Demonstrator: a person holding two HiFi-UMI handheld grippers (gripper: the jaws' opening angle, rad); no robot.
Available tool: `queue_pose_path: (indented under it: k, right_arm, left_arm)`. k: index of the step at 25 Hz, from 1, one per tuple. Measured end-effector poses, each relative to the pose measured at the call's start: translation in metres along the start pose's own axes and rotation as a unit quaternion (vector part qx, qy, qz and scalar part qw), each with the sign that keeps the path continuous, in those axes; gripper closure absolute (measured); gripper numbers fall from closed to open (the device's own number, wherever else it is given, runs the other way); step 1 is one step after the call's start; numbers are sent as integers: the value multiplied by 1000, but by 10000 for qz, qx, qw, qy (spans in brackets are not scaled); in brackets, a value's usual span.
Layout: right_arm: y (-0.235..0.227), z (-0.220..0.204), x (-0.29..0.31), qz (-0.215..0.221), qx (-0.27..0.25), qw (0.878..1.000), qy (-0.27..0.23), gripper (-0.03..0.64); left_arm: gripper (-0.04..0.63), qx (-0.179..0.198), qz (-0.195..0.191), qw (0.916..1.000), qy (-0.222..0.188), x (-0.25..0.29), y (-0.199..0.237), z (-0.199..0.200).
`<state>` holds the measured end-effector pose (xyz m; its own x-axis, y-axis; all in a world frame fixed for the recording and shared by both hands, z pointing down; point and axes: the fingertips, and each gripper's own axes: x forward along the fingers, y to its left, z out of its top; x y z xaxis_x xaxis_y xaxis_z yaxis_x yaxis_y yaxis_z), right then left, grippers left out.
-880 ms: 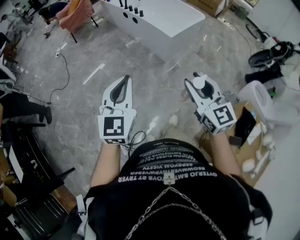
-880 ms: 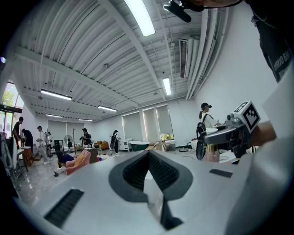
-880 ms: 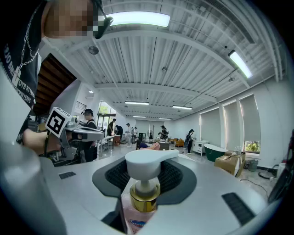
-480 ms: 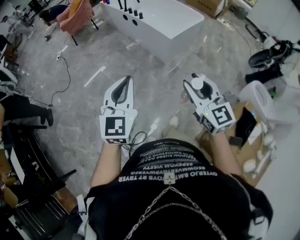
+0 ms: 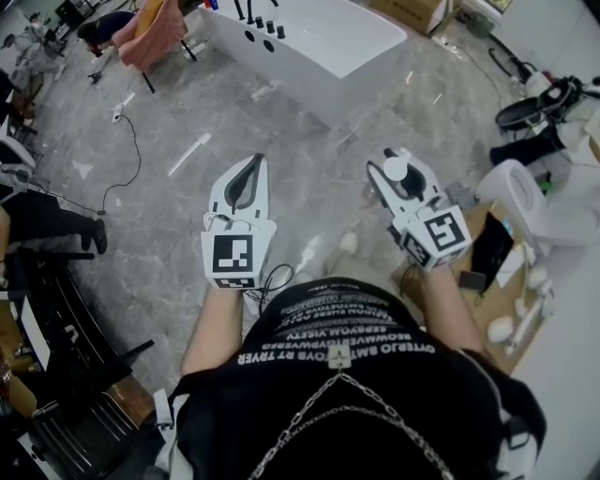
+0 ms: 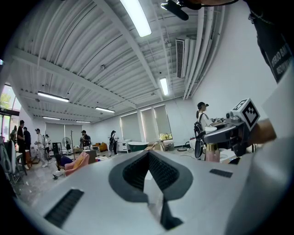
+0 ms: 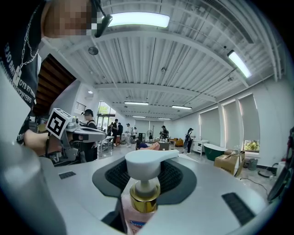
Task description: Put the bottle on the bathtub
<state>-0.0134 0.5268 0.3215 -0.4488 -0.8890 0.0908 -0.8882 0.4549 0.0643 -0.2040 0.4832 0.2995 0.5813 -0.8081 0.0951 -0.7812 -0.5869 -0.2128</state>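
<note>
My right gripper [image 5: 395, 165] is shut on a pink pump bottle [image 7: 140, 212] with a gold collar and a white pump head [image 5: 397, 168]. The bottle stands upright between the jaws, over the grey marble floor. The left gripper view also catches that bottle [image 6: 212, 153] at the far right. My left gripper [image 5: 251, 164] is held level beside it, shut, with nothing between its pads. The white bathtub [image 5: 323, 45] lies ahead at the top of the head view, with black fittings [image 5: 258, 19] along its rim. A stretch of floor separates both grippers from it.
A pink-draped chair [image 5: 150, 33] stands left of the tub. A black cable [image 5: 131, 150] and a white strip [image 5: 187, 155] lie on the floor. To the right are a white fixture [image 5: 520, 202] and cardboard with small items [image 5: 497, 272]; dark furniture [image 5: 47, 319] is at left. People stand far off.
The bathtub sits slightly lower in the head view than before. Both grippers keep their places, and the bottle stays in the right one.
</note>
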Motion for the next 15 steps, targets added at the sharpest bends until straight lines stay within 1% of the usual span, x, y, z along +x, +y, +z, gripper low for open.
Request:
queue_pose_path:
  k: [8,10,15]
  right_arm:
    - [-5,-6,0,21,77,10000,46,471]
    - [-10,-8,3,49,104,9999,65,471]
    - [-31,-11,21,65,124,9999,53,471]
  left_arm:
    - [594,-18,65,10000,0,9,-1,-8]
    - [594,46,73,10000,6,16,-2,-9]
    - [594,47,50,10000,-27,41,1,-6]
